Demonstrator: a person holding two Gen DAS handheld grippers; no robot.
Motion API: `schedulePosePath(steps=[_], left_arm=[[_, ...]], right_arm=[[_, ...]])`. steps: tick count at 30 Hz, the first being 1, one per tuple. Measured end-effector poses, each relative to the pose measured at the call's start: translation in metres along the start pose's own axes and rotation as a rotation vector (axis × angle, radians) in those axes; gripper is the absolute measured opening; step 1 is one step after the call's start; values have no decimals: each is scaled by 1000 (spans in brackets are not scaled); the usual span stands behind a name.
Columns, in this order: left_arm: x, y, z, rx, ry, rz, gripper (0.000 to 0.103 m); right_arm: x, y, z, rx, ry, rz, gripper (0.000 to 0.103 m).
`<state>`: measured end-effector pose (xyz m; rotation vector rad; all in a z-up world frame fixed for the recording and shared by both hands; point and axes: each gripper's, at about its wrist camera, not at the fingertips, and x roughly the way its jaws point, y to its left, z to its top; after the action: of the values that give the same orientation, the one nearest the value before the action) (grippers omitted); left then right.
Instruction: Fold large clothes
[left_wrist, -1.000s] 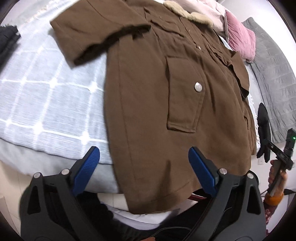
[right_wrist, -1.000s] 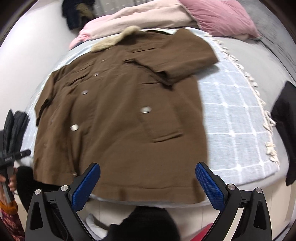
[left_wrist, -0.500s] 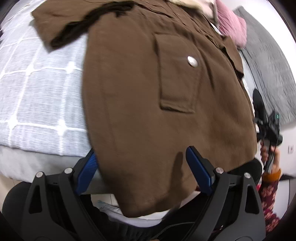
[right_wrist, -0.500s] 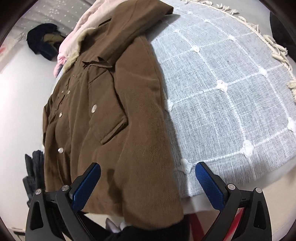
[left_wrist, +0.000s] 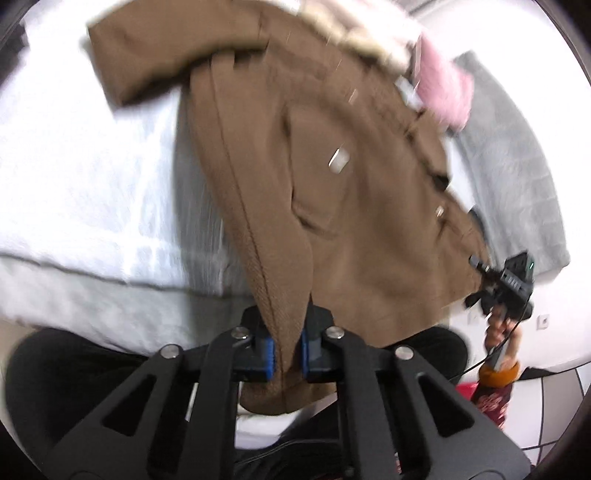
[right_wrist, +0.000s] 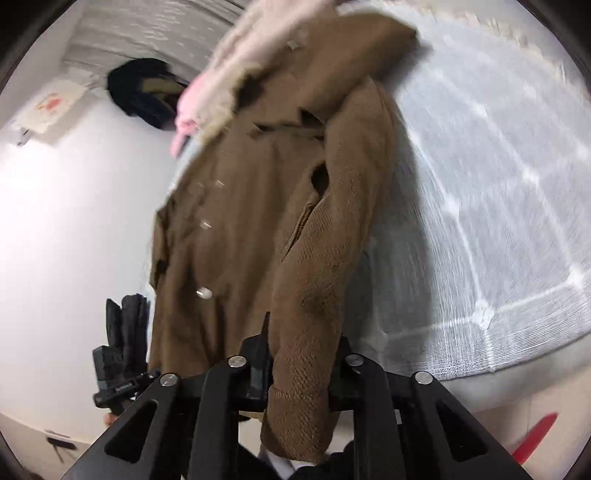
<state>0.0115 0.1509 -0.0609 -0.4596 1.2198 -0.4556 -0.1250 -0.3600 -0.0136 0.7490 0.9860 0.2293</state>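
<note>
One brown coat of coarse, ribbed weave is laid front-up on a bed, its hem drawn off the near edge. One pale fur collar is seen at its far end. Metal snap buttons are counted on the front: three in the right wrist view, the frames being blurred. One patch pocket, rectangular, is stitched to the front.

Two grippers are recorded. The left gripper has just been closing and is clamped on one hem corner, cloth pinched between its blue pads. The right gripper has just been closing likewise and is clamped on the opposite hem corner.

One white bedspread, woven with a raised grid, lies beneath. One pink cushion and one grey quilted blanket lie beyond.
</note>
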Motion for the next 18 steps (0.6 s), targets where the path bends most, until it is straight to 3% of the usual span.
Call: schedulePosePath(steps=[4, 7, 10, 13, 16, 18], left_arm=[[-78, -5, 12, 15, -193, 5, 9], [-101, 5, 16, 25, -197, 71, 9], [-69, 23, 11, 29, -68, 222, 10], [-10, 46, -6, 35, 125, 334, 11], [7, 36, -11, 169, 157, 478, 21], [-1, 27, -4, 194, 145, 494, 24]], right_arm=[[-53, 24, 12, -30, -129, 10, 12], [-85, 30, 18, -41, -192, 1, 11], [-89, 18, 20, -43, -176, -119, 11], [-47, -7, 10, -15, -40, -297, 12], [-8, -43, -3, 6, 105, -456, 20], [0, -57, -5, 7, 150, -528, 35]])
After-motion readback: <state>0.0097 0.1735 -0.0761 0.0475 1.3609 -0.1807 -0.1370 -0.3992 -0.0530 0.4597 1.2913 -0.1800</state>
